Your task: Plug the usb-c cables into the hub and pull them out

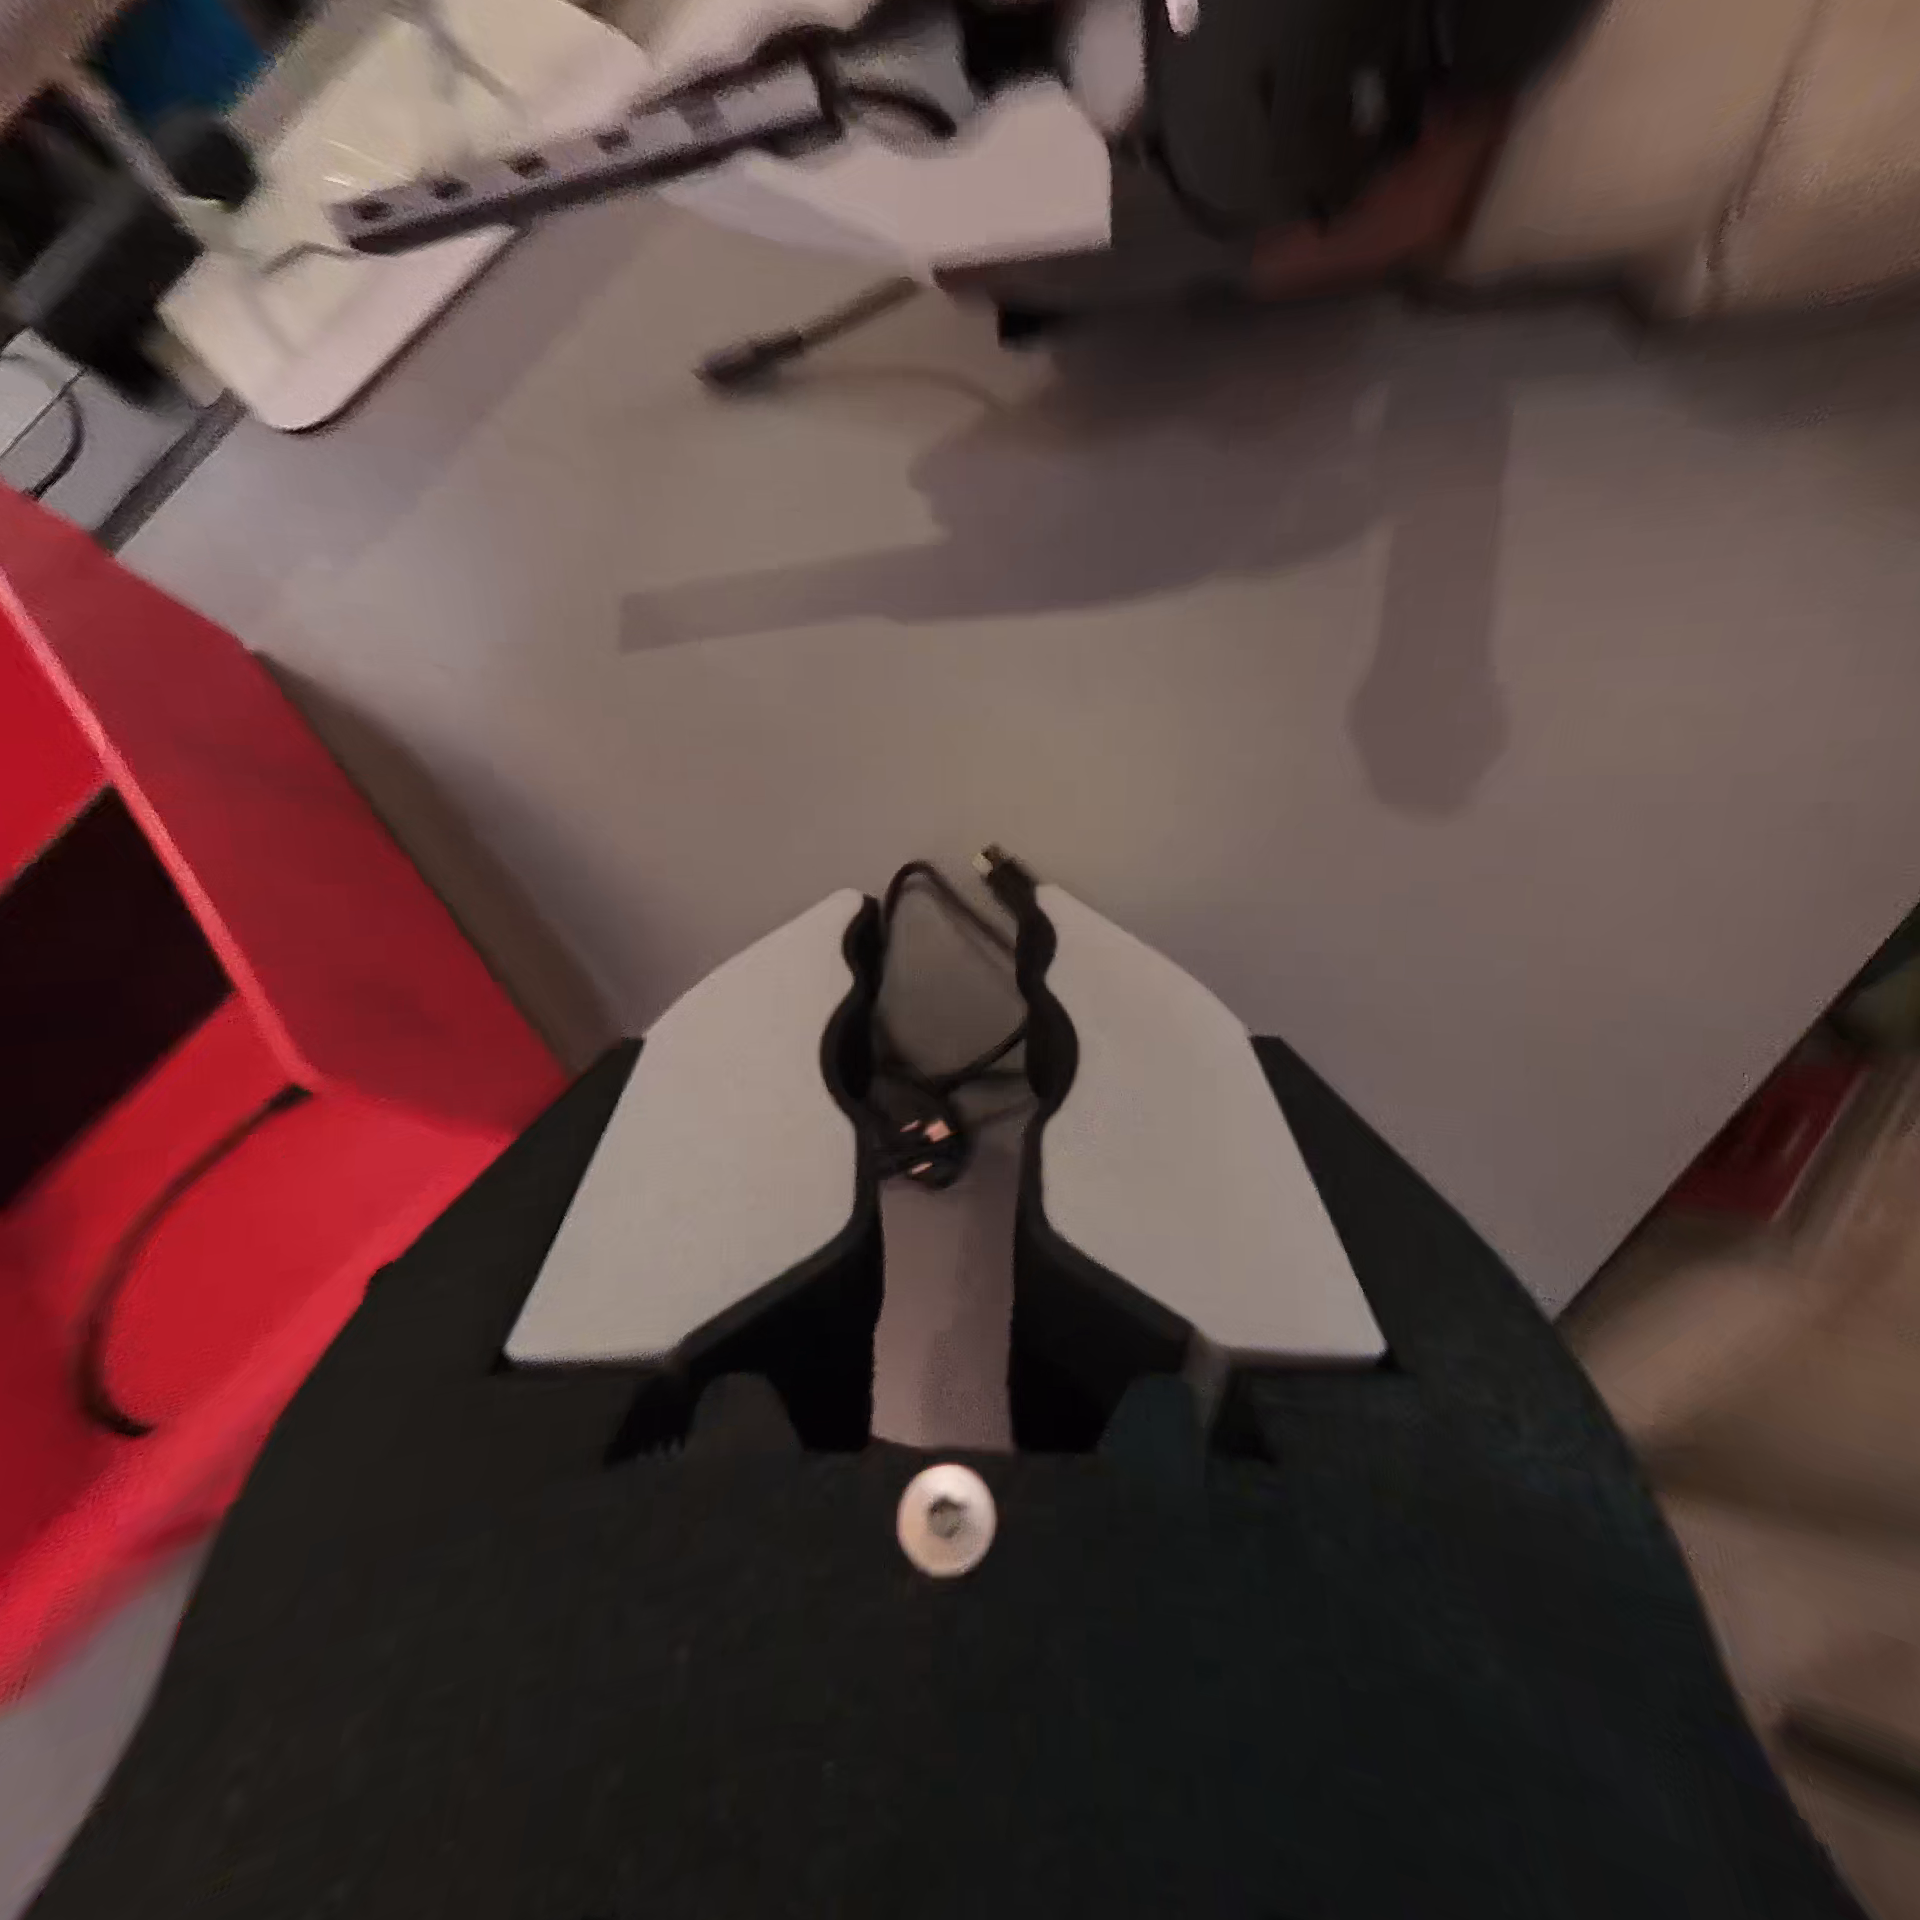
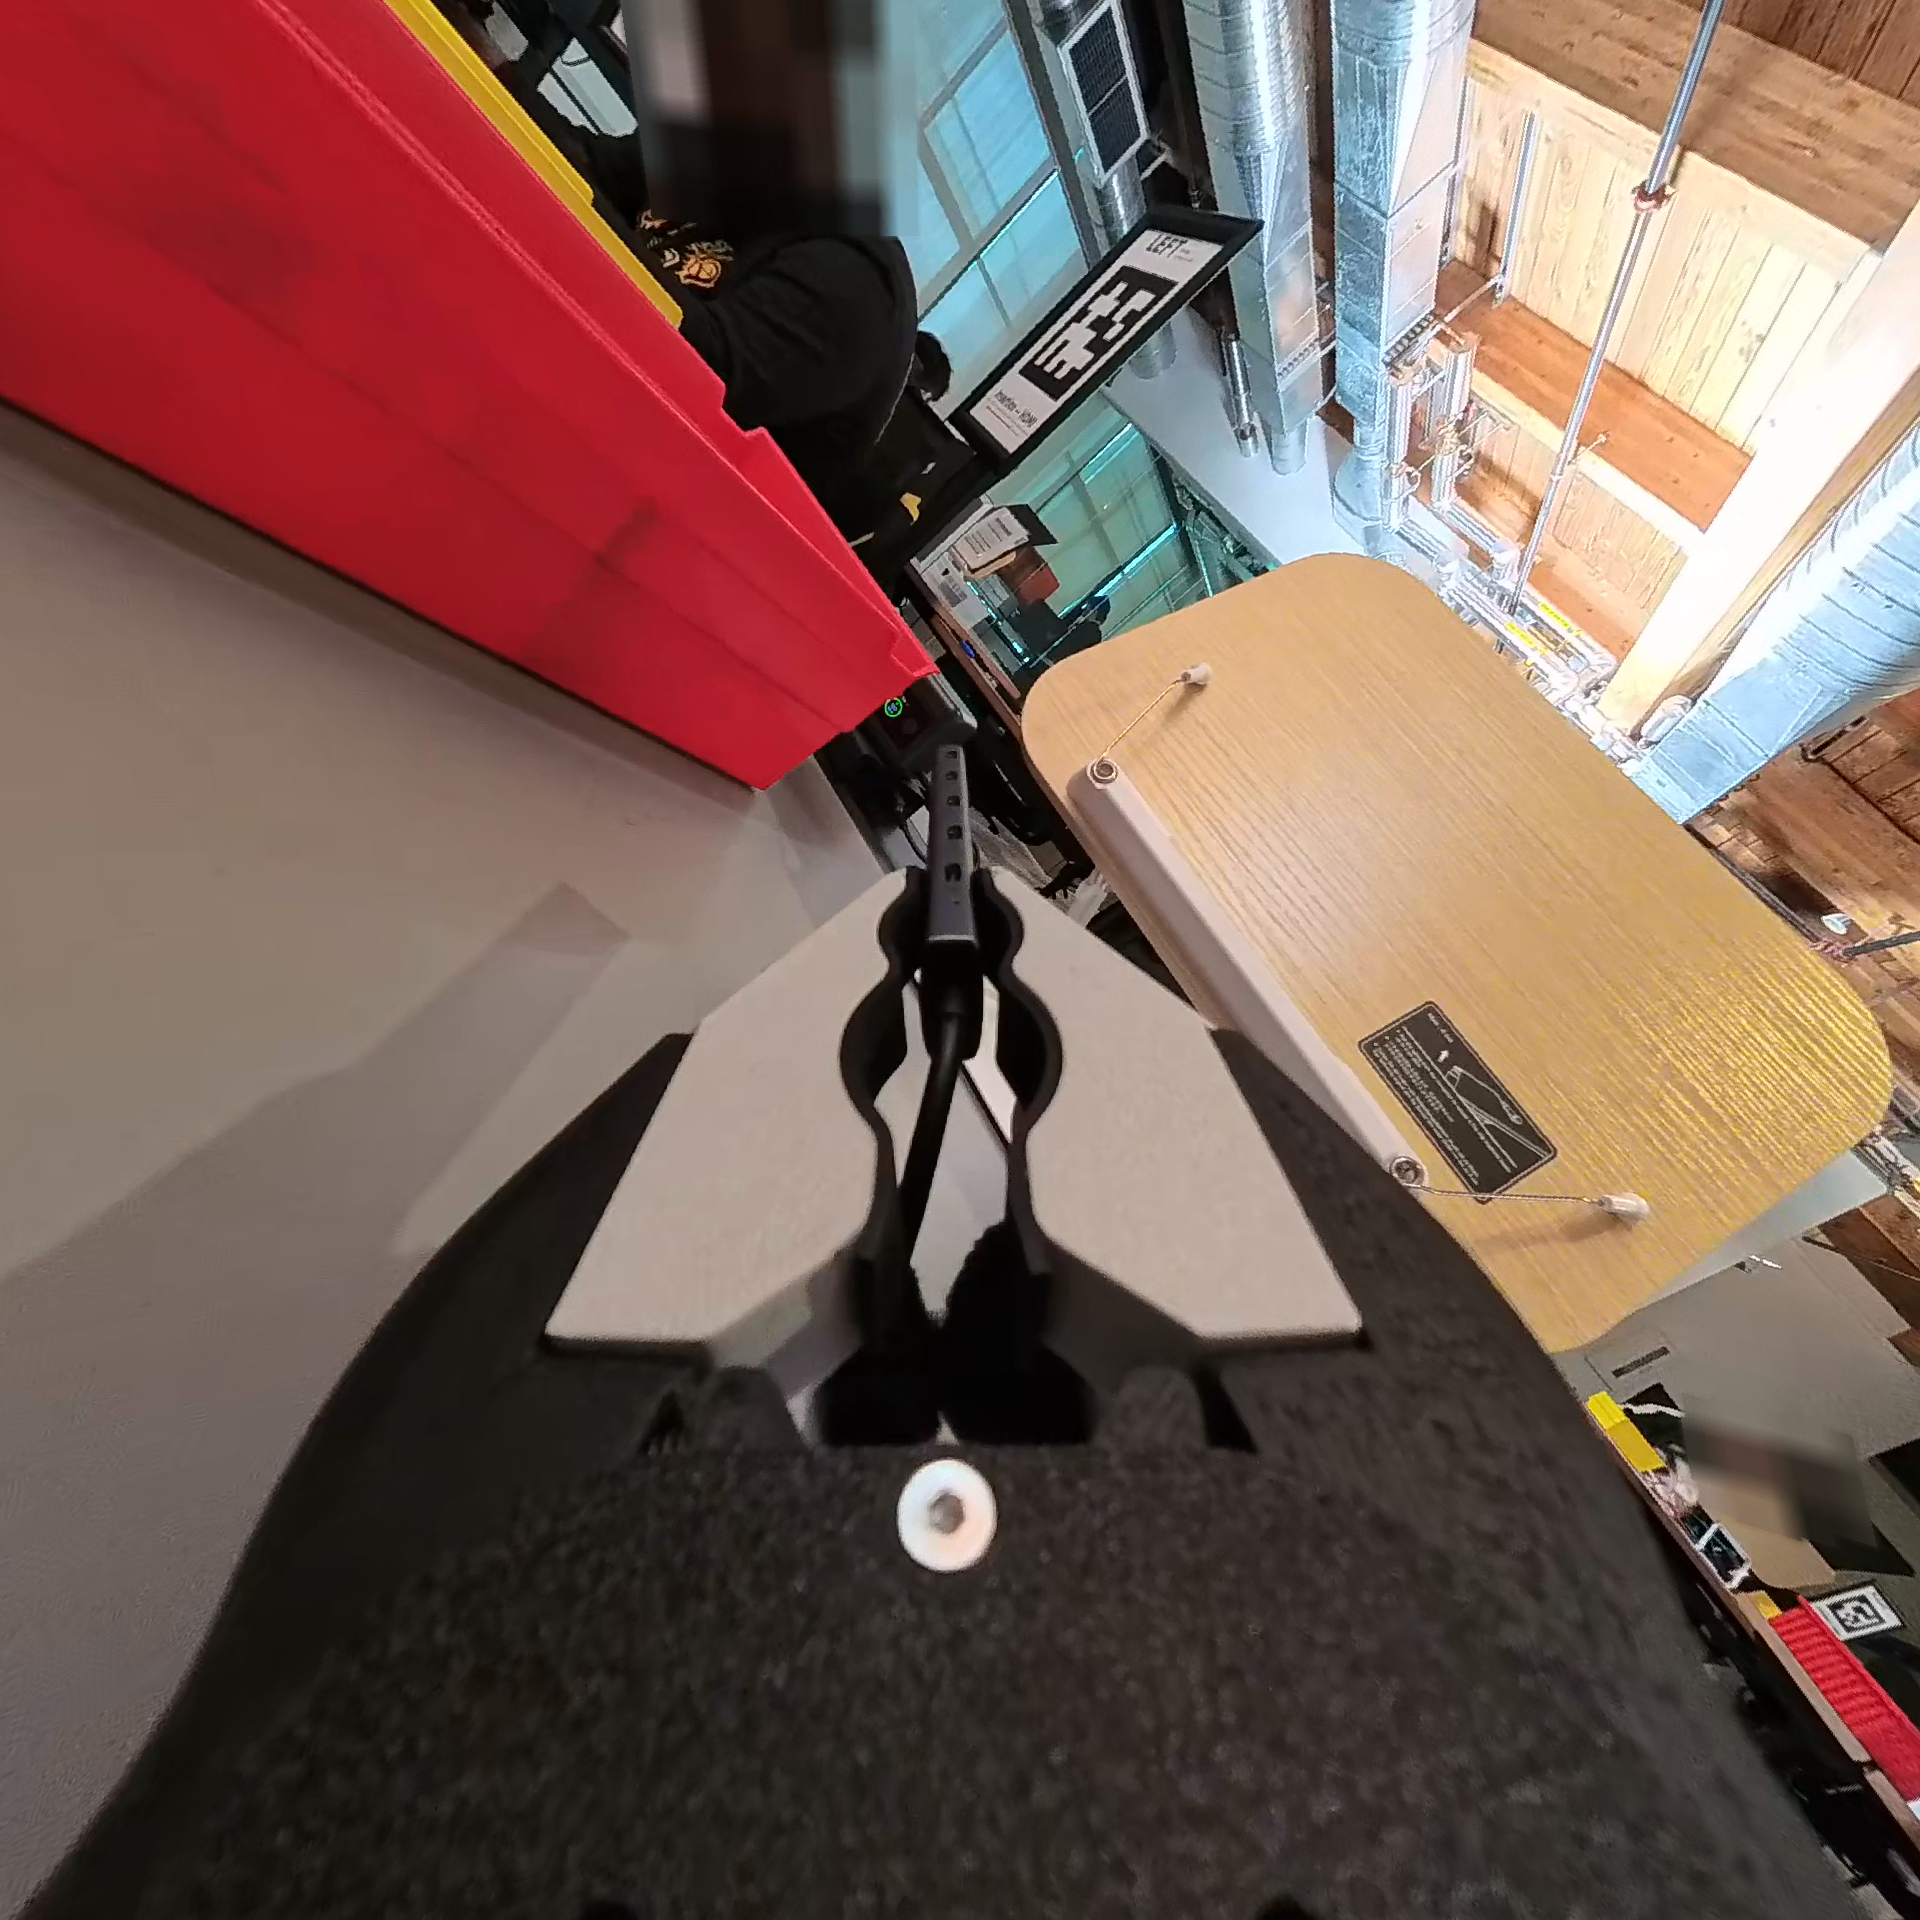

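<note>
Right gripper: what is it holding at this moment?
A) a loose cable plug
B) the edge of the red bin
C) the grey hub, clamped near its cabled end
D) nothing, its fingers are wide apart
C: in the right wrist view the right gripper is shut on the grey hub, which sticks out past the fingertips while its black lead runs back between the fingers.

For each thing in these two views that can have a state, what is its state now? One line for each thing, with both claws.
Left claw: open, empty, above the cables.
Right claw: shut on the hub, held off the table.
Hub: gripped at its cable end, ports showing no plug.
USB-C cables: lying loose on the table, unplugged.
Red bin: standing on the table, at the left claw's left.
</note>
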### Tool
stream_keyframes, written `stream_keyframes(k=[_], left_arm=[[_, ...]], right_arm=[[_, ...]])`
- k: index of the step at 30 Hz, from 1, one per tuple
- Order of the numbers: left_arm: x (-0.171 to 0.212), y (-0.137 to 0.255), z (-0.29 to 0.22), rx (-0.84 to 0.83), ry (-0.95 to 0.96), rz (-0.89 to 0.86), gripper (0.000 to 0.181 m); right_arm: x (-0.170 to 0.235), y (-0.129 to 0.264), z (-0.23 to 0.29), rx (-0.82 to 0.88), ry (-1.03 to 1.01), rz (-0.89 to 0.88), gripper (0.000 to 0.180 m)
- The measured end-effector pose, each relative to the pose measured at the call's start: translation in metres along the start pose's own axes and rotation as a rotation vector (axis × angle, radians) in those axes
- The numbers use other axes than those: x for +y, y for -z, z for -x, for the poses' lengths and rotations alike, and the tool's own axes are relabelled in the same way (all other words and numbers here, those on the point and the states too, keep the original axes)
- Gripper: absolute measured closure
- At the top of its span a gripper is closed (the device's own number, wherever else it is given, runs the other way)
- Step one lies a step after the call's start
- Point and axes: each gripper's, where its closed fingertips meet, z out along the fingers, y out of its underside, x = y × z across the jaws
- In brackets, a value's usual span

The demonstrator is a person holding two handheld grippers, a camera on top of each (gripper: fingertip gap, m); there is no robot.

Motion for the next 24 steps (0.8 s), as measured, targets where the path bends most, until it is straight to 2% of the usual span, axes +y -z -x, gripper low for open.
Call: stream_keyframes(k=[3, 8, 11, 14, 18, 22, 24], left_arm=[[-0.001, -0.01, -0.027, -0.052, 0.204, -0.085, 0.165], [0.033, -0.046, -0.038, -0.243, 0.157, 0.079, 0.165], [0.038, -0.048, -0.026, -0.306, 0.196, 0.077, 0.165], [0.041, -0.053, -0.024, -0.265, 0.254, 0.075, 0.157], [0.048, -0.058, -0.025, -0.196, 0.334, 0.08, 0.158], [0.05, -0.06, -0.027, -0.115, 0.409, 0.062, 0.169], [0.052, -0.059, -0.024, -0.12, 0.383, 0.077, 0.172]], right_arm=[[0.0, 0.0, 0.001, -0.003, -0.002, 0.001, 0.171], [0.0, 0.0, 0.001, -0.005, -0.003, 0.002, 0.171], [0.0, 0.0, 0.0, -0.001, -0.004, -0.001, 0.171], [0.0, -0.001, 0.002, -0.009, -0.004, 0.001, 0.171], [0.0, 0.0, 0.004, -0.013, 0.0, 0.002, 0.171], [0.0, 0.0, 0.005, -0.019, -0.001, 0.004, 0.17], [-0.001, 0.0, 0.005, -0.021, -0.001, 0.002, 0.171]])
